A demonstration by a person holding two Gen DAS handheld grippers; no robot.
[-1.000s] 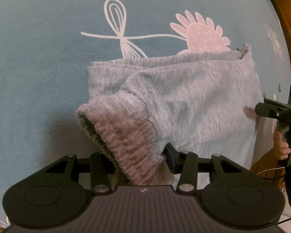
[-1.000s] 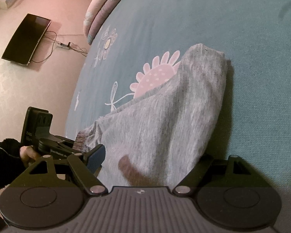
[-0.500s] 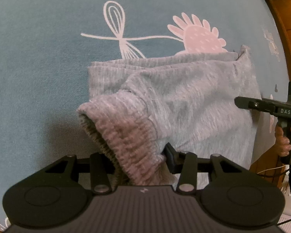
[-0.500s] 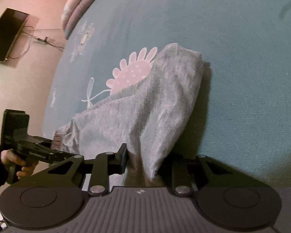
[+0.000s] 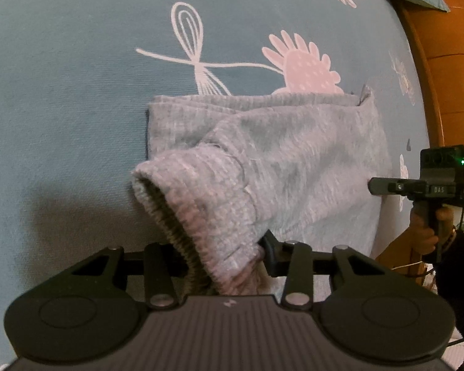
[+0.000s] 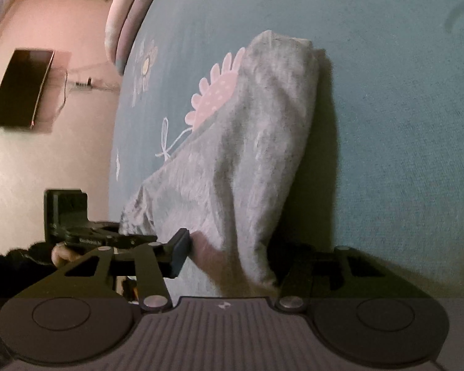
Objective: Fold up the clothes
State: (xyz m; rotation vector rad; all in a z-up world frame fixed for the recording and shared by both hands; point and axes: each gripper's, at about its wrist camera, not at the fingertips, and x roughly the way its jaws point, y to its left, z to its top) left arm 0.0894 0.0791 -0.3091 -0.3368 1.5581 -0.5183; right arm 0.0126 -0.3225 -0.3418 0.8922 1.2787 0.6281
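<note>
A grey knit garment (image 5: 294,160) lies partly folded on a teal bedspread (image 5: 77,77) printed with a pink flower (image 5: 303,71) and a white bow. The flower serves as reference: the garment's far edge covers the lower part of the flower, and the body of the cloth spreads from there toward both grippers.

Left gripper (image 5: 222,256): its fingers are closed on the ribbed waistband (image 5: 201,204), which is bunched and lifted off the bedspread at the end of the garment farthest from the flower. The band's opening faces left in the left wrist view, and a shadow falls on the bedspread beneath it.

Right gripper (image 6: 232,256): seen from its own camera, a hanging fold of the grey cloth (image 6: 247,170) drops between its fingers. The left finger pad (image 6: 179,253) stands clear of the cloth with a gap visible; the right finger is in shadow behind the fold. The jaws stand apart and are not pressed on the fabric. In the left wrist view, this gripper (image 5: 383,185) shows at the garment's right edge, below and to the right of the flower, with its tip at the cloth.

A wooden bed frame (image 5: 448,77) borders the bedspread beyond the flower. A dark flat screen (image 6: 21,86) hangs on the pink wall, well away from the flower.
</note>
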